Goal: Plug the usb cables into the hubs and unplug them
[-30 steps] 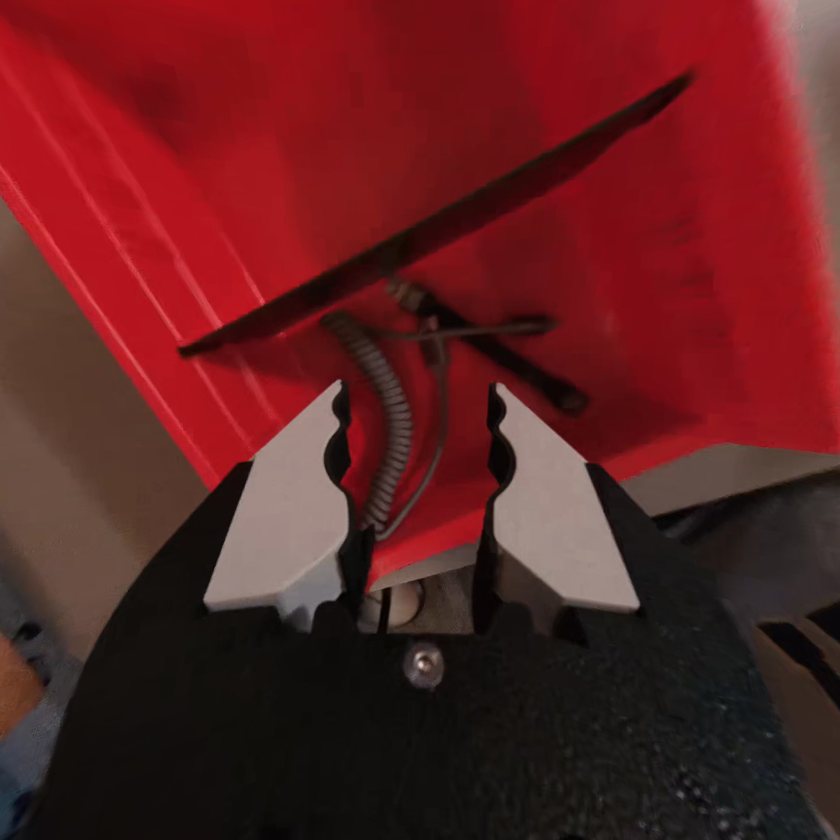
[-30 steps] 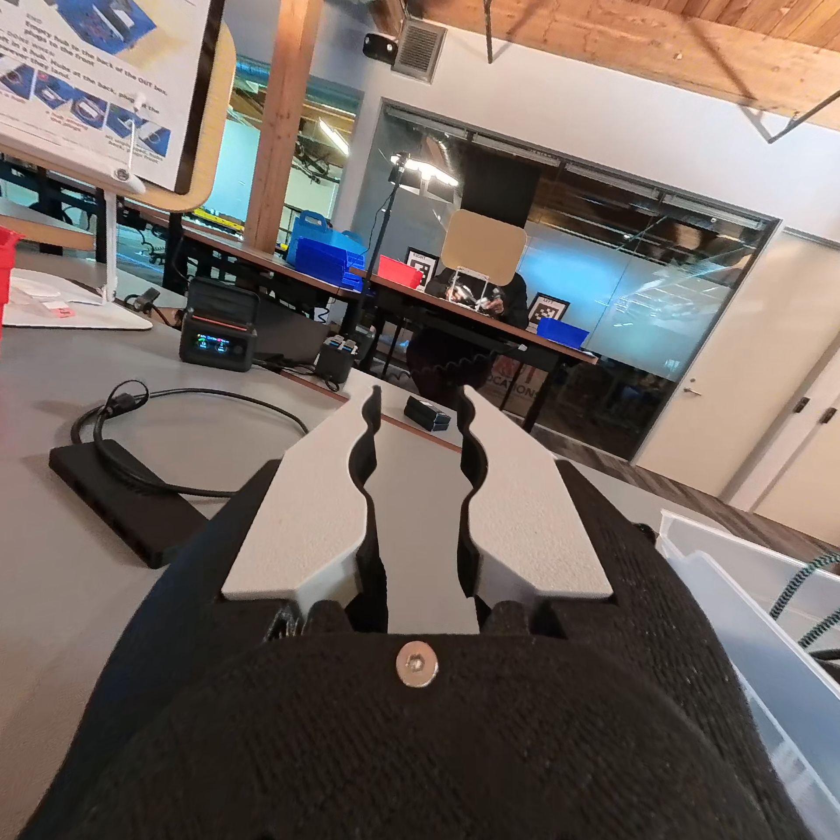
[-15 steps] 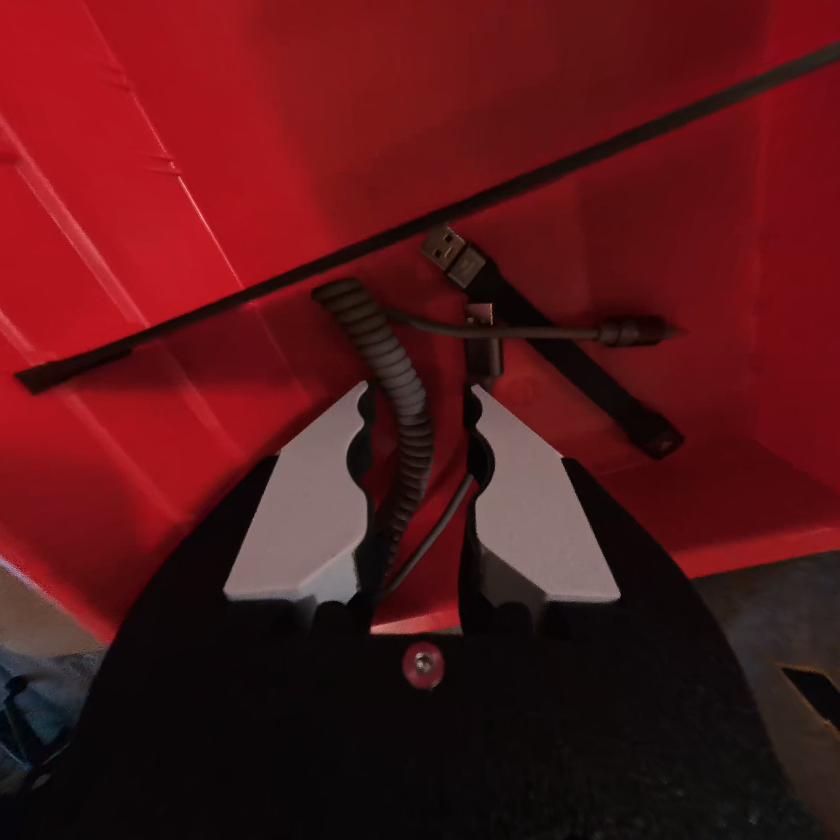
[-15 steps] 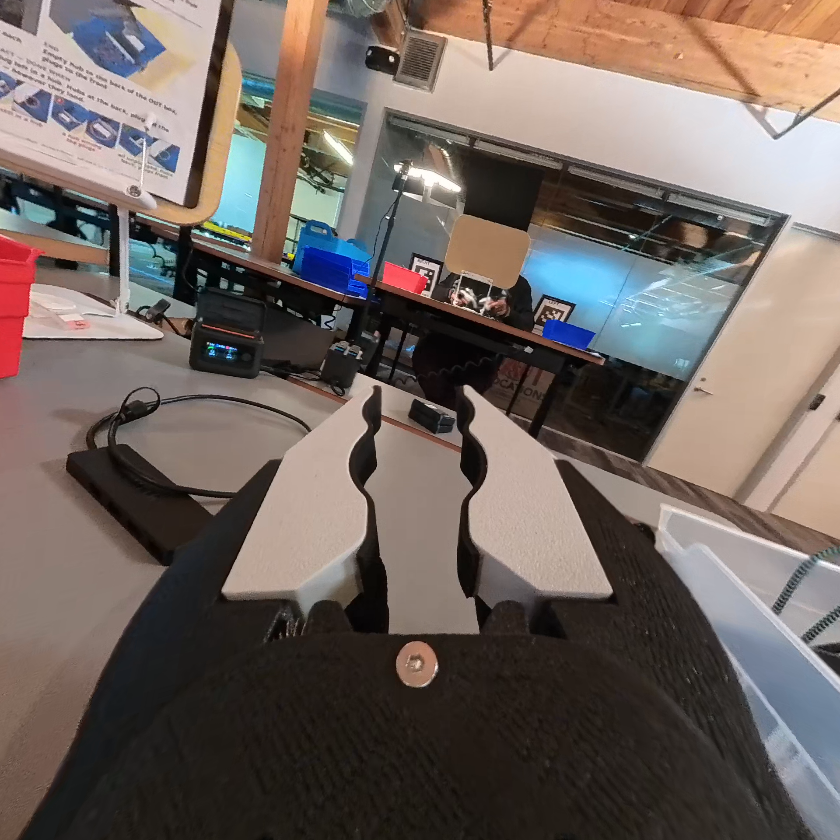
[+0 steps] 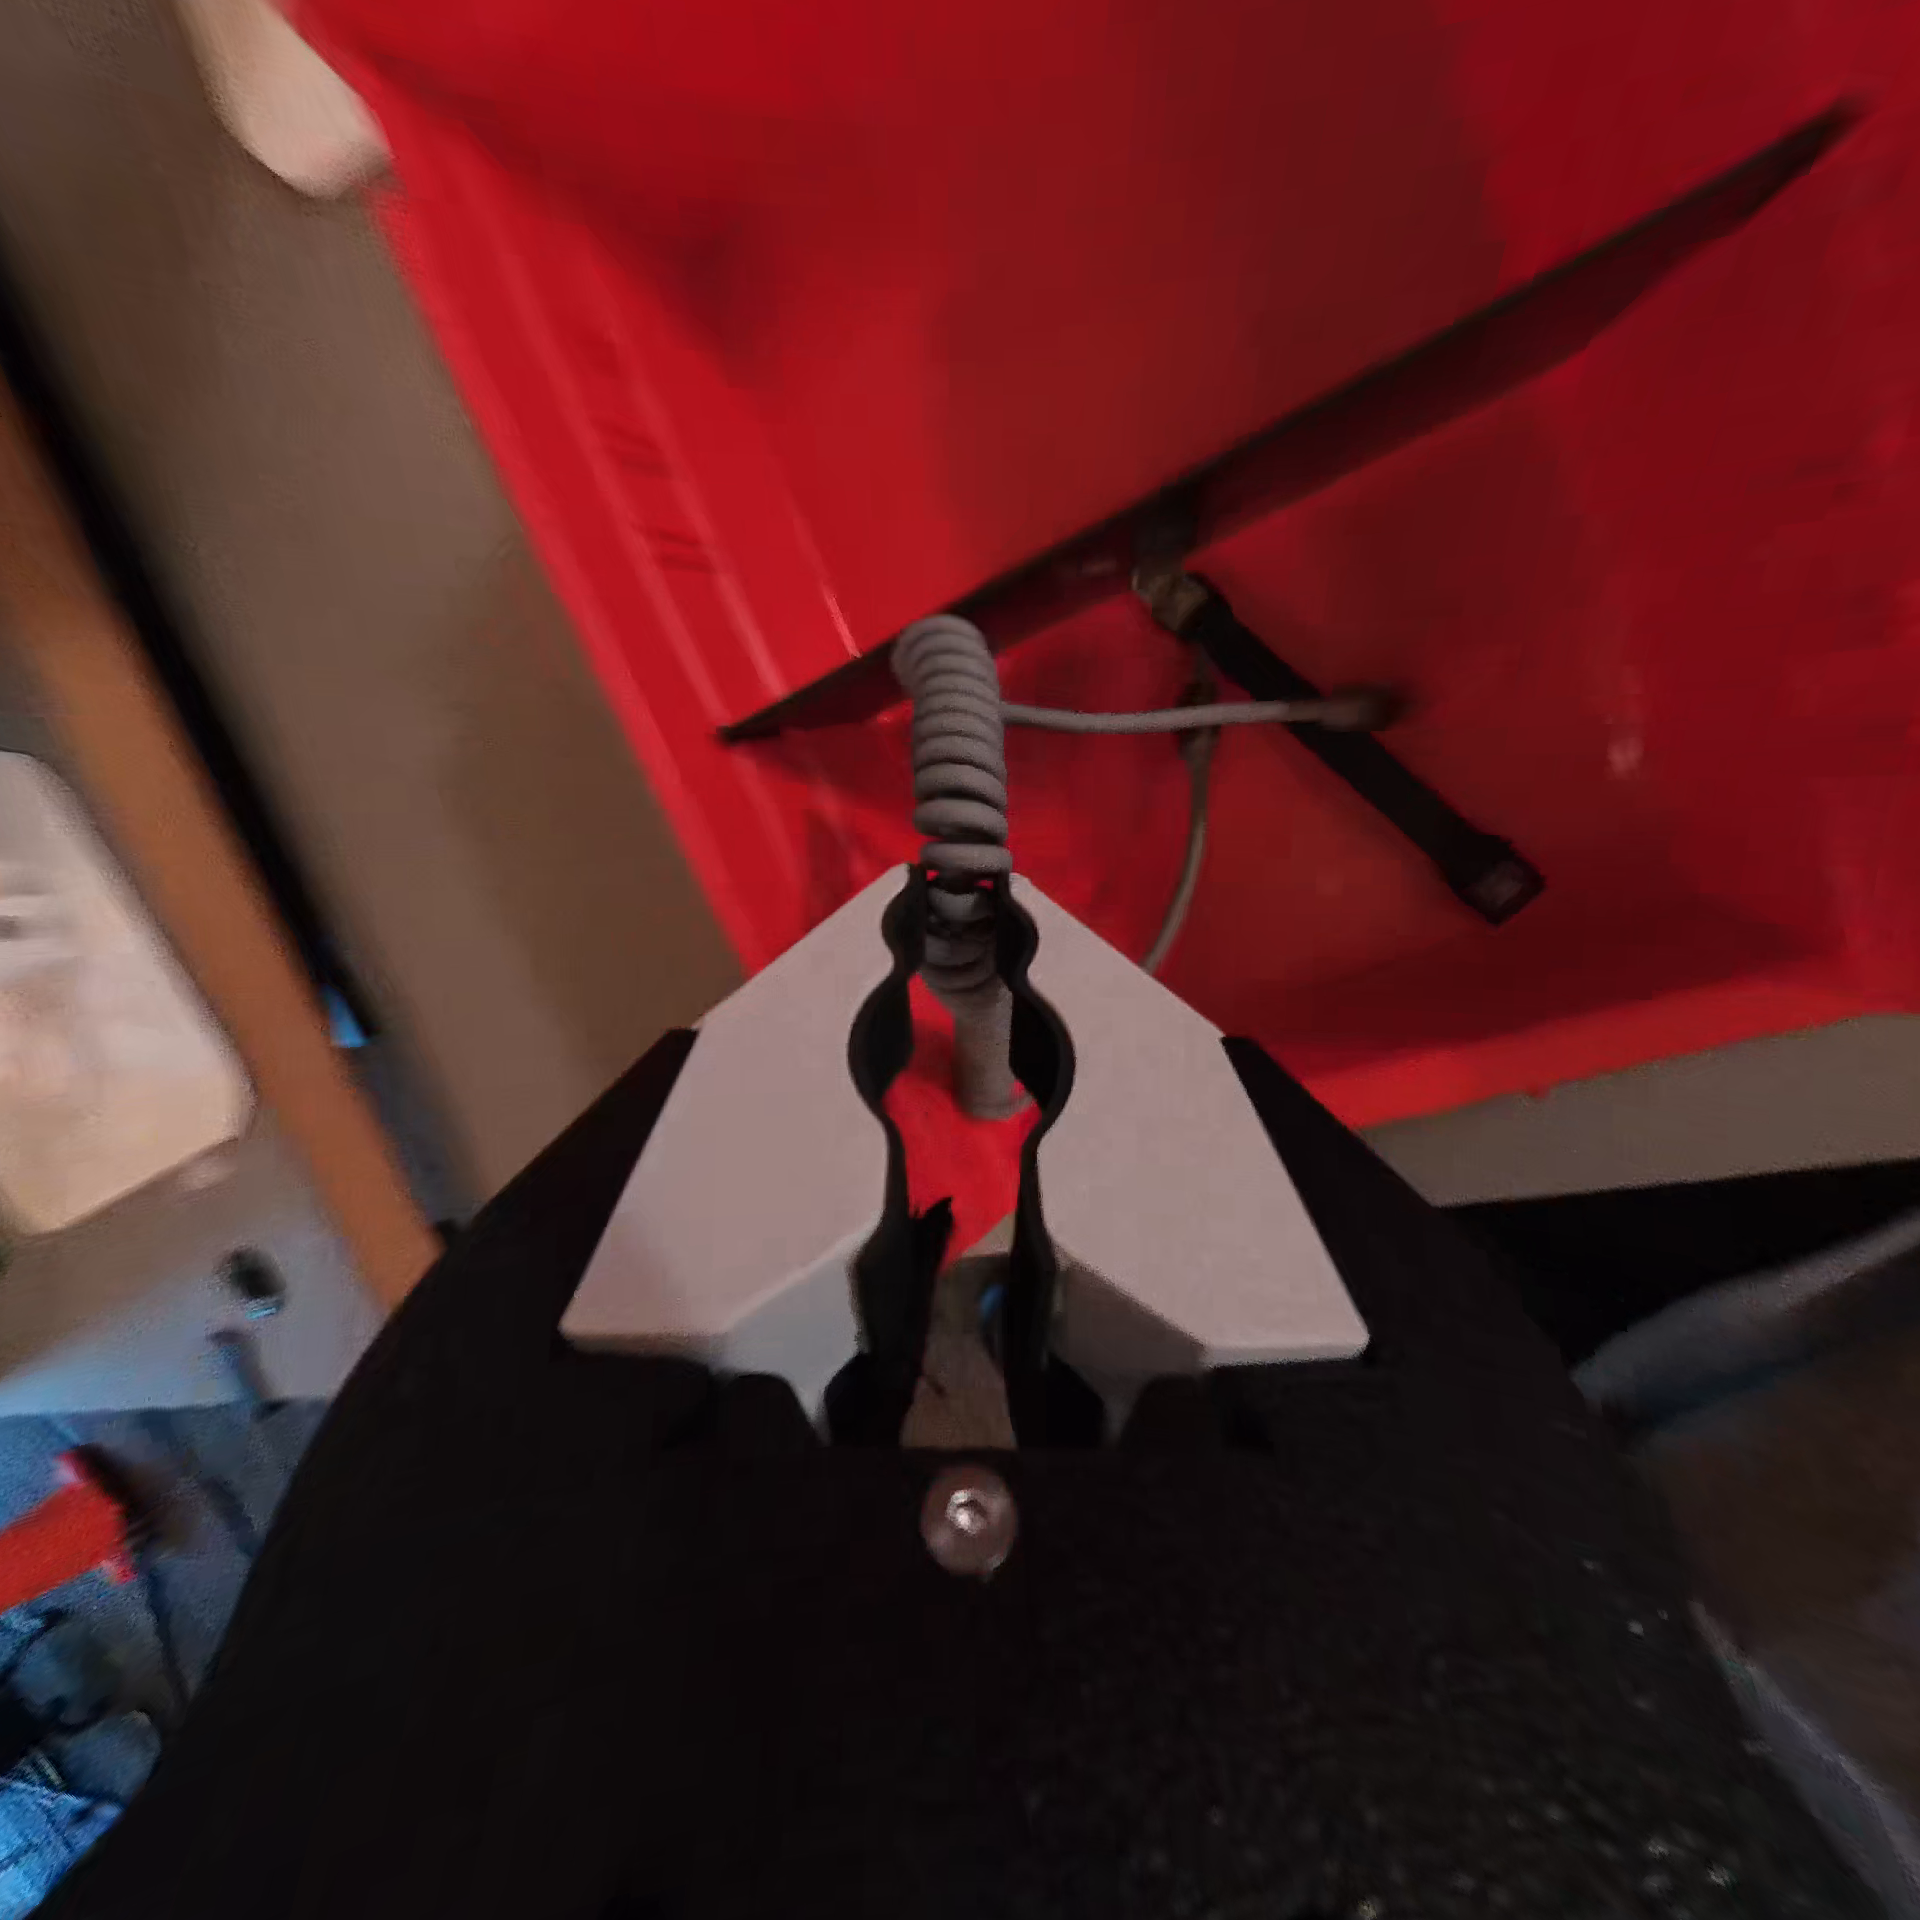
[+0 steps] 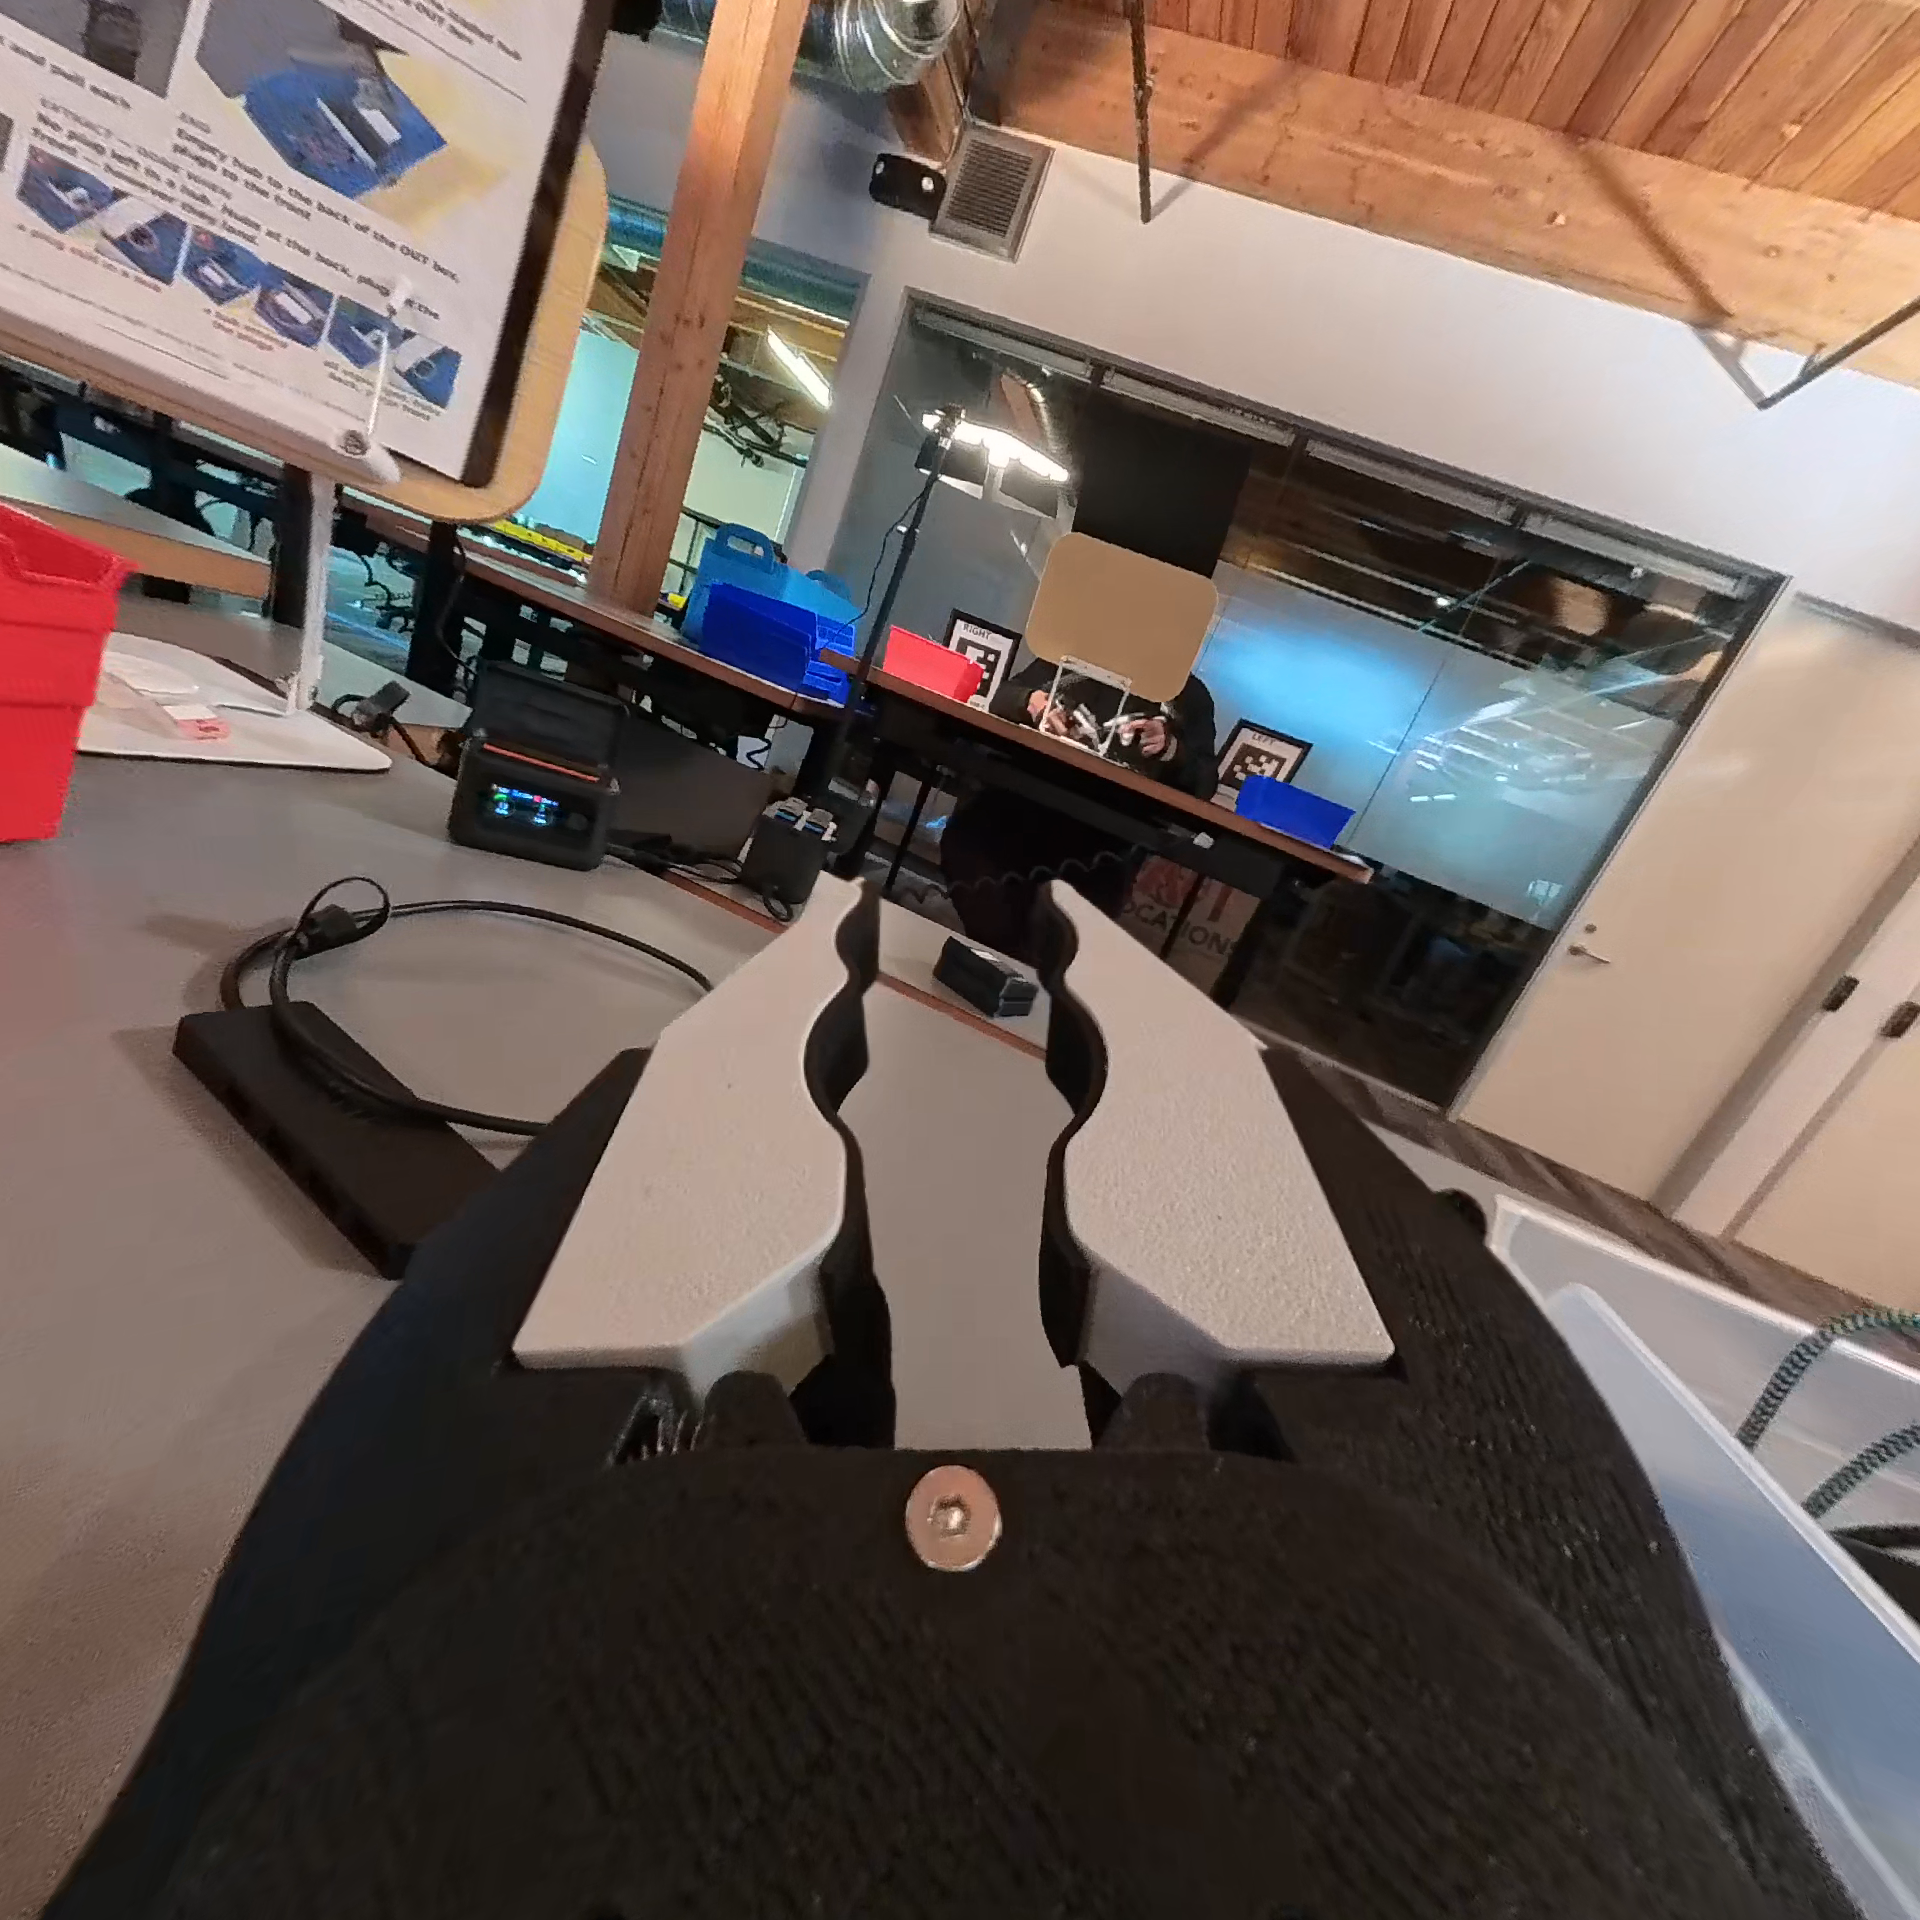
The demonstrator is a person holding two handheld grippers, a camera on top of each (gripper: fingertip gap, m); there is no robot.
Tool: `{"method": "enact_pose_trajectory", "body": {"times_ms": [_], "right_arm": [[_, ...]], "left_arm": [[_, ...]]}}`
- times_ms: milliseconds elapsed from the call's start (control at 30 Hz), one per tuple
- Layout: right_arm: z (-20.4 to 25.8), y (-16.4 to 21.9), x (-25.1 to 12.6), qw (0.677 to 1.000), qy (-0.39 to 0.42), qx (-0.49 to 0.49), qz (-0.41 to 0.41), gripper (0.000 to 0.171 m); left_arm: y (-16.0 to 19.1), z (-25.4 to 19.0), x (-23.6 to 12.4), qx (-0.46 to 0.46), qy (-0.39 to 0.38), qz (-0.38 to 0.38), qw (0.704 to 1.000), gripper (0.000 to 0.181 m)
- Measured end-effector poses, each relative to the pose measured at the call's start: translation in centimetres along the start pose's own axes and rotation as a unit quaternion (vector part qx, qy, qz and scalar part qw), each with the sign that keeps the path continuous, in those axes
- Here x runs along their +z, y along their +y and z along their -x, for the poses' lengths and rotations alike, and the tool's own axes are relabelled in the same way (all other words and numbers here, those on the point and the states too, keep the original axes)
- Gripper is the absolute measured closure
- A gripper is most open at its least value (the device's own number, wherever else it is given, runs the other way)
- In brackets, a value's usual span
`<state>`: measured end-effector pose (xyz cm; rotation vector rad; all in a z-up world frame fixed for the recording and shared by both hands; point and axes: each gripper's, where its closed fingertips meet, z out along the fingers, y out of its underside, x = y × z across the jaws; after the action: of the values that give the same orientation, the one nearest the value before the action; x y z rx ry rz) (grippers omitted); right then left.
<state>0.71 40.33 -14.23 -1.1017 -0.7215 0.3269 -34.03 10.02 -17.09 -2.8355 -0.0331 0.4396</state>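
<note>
In the left wrist view my left gripper (image 5: 961, 883) is shut on a grey coiled USB cable (image 5: 951, 727) and holds it over a red bin (image 5: 1143, 364). The cable's thin straight part (image 5: 1143, 717) trails right across the bin floor. A flat black cable (image 5: 1361, 758) with a USB plug lies beside it, under a black divider strip (image 5: 1351, 436). In the right wrist view my right gripper (image 6: 956, 894) is open and empty, just above the grey table (image 6: 156, 1195). A black hub (image 6: 322, 1132) with its black cable (image 6: 468, 914) looped on it lies left of the gripper.
A red bin (image 6: 42, 665) stands at the far left of the table. A clear plastic bin (image 6: 1714, 1455) with a braided cable is at the right. A white stand (image 6: 239, 727) with an instruction board, a small black device (image 6: 530, 790) and a person at a far table are behind. The left gripper's tips are roughly 45 centimeters from the right gripper's. To reach the black hub (image 6: 322, 1132) in a straight line is about 15 centimeters for my right fingers, about 35 centimeters for my left.
My left gripper has closed on the coiled cable and pulled back and left from the red bin's floor. My right gripper has stayed open and turned slightly to the left.
</note>
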Motion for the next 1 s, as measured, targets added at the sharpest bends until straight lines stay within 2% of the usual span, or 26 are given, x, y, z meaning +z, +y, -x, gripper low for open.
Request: {"method": "enact_pose_trajectory", "body": {"times_ms": [33,100,267,400,500,600,800,900,1000], "right_arm": [[0.0,-0.1,-0.1,1.000,0.000,-0.005,-0.002,0.144],[-0.3,0.1,0.0,1.000,0.005,0.005,0.002,0.145],[-0.6,0.2,-0.2,1.000,0.008,0.019,0.002,0.145],[-0.8,0.0,-0.6,1.000,0.019,0.020,0.004,0.146],[-1.3,-0.1,-1.4,0.999,0.030,0.027,0.004,0.146],[-1.9,-0.3,-2.5,0.999,0.041,0.023,0.006,0.146],[-3.0,-0.4,-4.0,0.998,0.063,0.031,0.007,0.147],[-2.7,-0.3,-3.8,0.998,0.049,0.029,0.007,0.147],[-2.1,0.1,-3.4,0.999,0.034,0.021,0.017,0.148]], "left_arm": [[-1.1,0.4,-2.7,0.009,-0.012,-0.022,1.000,0.173],[-3.7,1.5,-8.5,0.032,-0.056,-0.071,0.995,0.173],[-10.3,2.0,-21.6,0.072,-0.100,-0.184,0.975,0.173],[-16.4,-1.4,-29.7,0.104,-0.039,-0.290,0.951,0.173],[-20.1,-5.9,-31.5,0.132,0.042,-0.328,0.935,0.173],[-22.4,-11.9,-28.1,0.168,0.139,-0.312,0.925,0.173],[-24.3,-21.2,-13.9,0.206,0.248,-0.202,0.925,0.172],[-24.2,-23.5,-7.1,0.192,0.270,-0.144,0.932,0.173],[-23.6,-24.2,-2.2,0.176,0.272,-0.105,0.940,0.172]]}}
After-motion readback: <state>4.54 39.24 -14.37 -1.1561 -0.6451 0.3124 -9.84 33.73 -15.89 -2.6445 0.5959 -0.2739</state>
